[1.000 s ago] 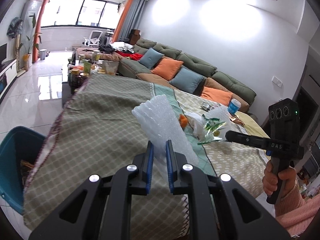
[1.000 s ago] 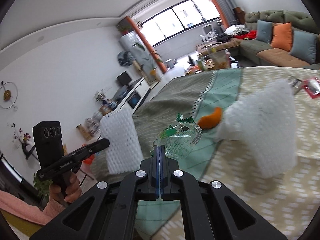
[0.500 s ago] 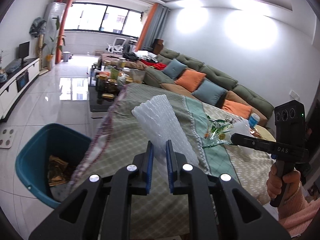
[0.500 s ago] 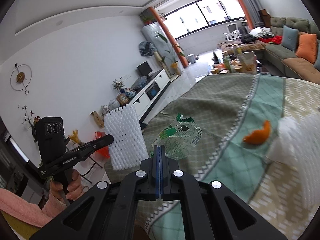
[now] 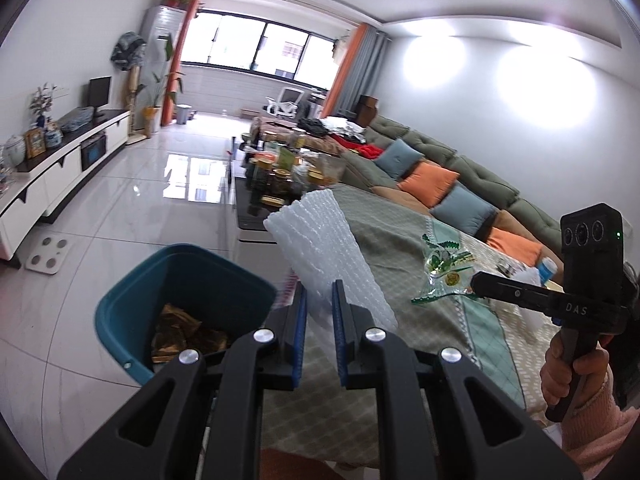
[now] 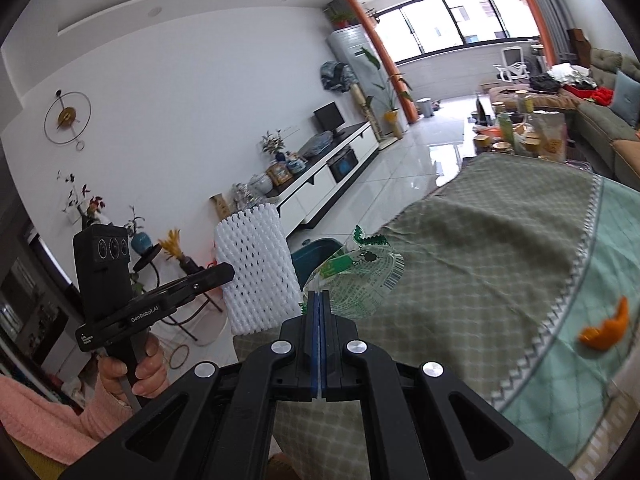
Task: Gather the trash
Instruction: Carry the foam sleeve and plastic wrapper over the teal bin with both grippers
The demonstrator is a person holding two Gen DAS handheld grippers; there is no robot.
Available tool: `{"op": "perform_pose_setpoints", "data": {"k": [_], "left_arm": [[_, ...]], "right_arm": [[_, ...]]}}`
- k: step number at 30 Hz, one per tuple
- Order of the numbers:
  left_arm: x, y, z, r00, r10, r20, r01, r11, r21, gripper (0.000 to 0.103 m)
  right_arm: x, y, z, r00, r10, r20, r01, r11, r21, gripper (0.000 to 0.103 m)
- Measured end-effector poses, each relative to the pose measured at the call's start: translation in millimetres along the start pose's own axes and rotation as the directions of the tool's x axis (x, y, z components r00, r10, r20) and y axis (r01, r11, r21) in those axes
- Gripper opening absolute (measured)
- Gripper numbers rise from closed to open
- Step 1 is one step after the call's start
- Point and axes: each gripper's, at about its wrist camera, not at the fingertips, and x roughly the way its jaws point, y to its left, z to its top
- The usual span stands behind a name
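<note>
The right tool (image 5: 476, 280) reads "DAS", the left tool (image 6: 230, 270) "GenRobot.AI".

Walls: plain white wall (image 5: 460, 92) with two bright light patches.
Floor: glossy pale tile floor (image 5: 120, 200) reflecting the window.
Window: wide window (image 5: 260, 54) at the far end, orange curtain (image 5: 344, 68) beside it.
Sofa: long green sofa (image 5: 460, 168) with orange and blue cushions along the right wall.
TV cabinet: low white TV cabinet (image 5: 60, 160) on the left.
Clock: round wall clock (image 6: 67, 117).
</note>
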Motion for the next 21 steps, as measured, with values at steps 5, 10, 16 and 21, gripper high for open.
{"op": "perform_pose_setpoints", "data": {"k": [5,10,16,21], "left_arm": [[-4.8,14.8,3.2,0.999,0.044,0.009,-0.044,0.999,-0.019,0.014],[-5.7,22.7,7.3,0.997,0.072,0.019,-0.071,0.997,-0.034,0.014],[-7.8,32.4,10.1,0.994,0.106,0.022,-0.105,0.993,-0.053,0.014],[-9.9,42.1,8.9,0.99,0.136,0.025,-0.134,0.988,-0.072,0.014]], "right_arm": [[16.4,6.7,4.4,1.0,0.022,-0.018,-0.023,1.0,-0.019,0.001],[35.5,13.2,9.9,0.998,0.047,-0.043,-0.049,0.998,-0.036,0.001],[53.0,21.5,15.2,0.995,0.073,-0.066,-0.077,0.995,-0.056,0.001],[72.0,32.2,19.2,0.992,0.084,-0.091,-0.09,0.994,-0.067,0.001]]}}
